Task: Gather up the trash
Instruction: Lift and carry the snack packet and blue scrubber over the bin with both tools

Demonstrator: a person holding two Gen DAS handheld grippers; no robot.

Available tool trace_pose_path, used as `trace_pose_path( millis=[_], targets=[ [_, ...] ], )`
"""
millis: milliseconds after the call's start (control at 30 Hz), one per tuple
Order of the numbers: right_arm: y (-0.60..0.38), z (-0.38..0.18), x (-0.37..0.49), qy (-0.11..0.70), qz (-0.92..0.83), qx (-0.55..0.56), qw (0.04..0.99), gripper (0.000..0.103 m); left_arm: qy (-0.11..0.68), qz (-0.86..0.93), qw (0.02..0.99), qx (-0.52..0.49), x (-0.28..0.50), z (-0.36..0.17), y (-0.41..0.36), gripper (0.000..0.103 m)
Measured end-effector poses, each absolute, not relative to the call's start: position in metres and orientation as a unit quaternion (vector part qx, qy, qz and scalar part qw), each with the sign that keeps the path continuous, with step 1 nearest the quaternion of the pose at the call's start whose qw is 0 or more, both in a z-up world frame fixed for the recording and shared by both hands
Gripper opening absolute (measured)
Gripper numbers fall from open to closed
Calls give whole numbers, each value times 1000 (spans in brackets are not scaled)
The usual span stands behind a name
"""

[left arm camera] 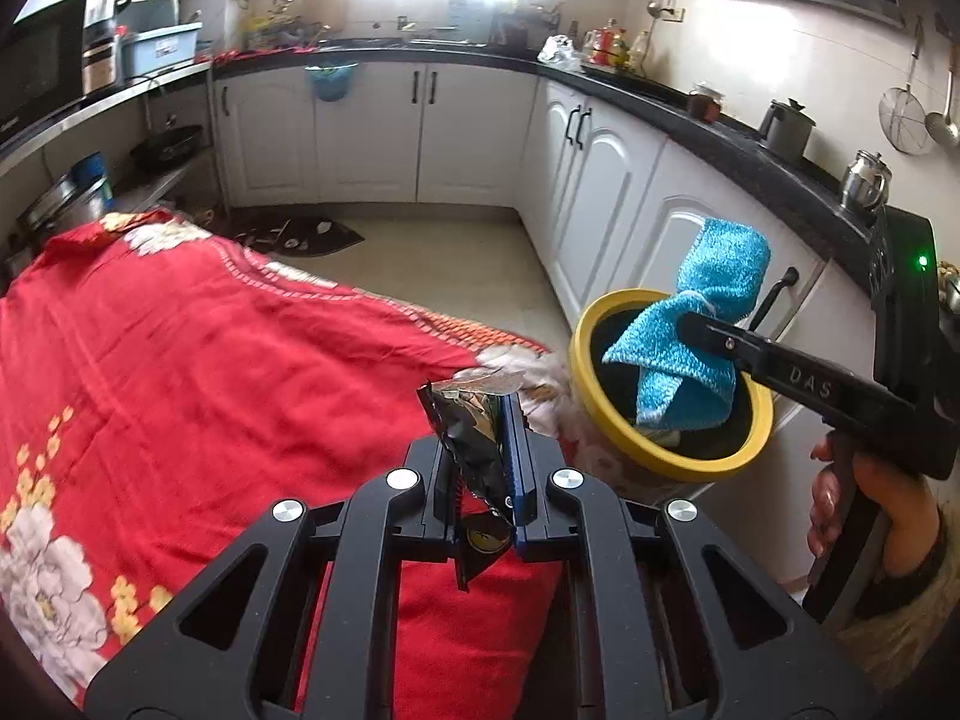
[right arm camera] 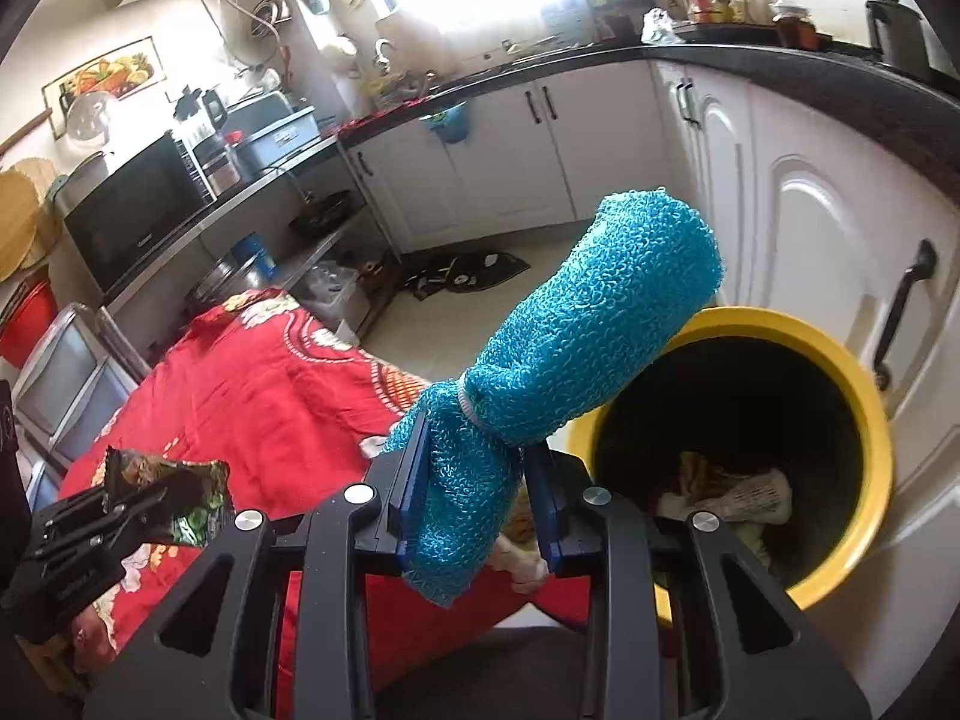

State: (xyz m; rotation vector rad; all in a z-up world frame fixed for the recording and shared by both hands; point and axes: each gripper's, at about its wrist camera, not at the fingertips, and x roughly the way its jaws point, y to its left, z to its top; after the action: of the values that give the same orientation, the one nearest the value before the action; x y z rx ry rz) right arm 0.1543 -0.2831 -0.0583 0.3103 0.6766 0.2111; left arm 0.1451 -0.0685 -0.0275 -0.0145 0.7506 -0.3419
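left gripper [left arm camera: 480, 468] pinching dark wrapper [left arm camera: 474, 450], long axis upright | right gripper [right arm camera: 480, 510] pinching blue cloth [right arm camera: 576, 324], slanting up-right over yellow-rimmed bin [right arm camera: 864, 396]

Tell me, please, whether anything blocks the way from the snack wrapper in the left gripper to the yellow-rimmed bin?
Partly: the right gripper holds a blue cloth over the bin mouth, covering much of the opening. The wrapper has open air otherwise.

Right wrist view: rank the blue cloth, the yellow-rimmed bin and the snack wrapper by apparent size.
1. yellow-rimmed bin and blue cloth: too close to rank, the cloth being nearer the camera
2. snack wrapper, clearly smallest
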Motion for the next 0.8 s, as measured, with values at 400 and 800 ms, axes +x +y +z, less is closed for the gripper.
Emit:
trace_pose_path(
  millis=[400, 800],
  targets=[
    [-317, -51, 140, 313, 52, 148, 937, 29, 352, -208, 913, 0, 156, -19, -112, 7],
    [-335, -45, 126, 298, 9, 127, 946, 29, 343, -236, 909, -1, 165, -14, -141, 7]
  ],
)
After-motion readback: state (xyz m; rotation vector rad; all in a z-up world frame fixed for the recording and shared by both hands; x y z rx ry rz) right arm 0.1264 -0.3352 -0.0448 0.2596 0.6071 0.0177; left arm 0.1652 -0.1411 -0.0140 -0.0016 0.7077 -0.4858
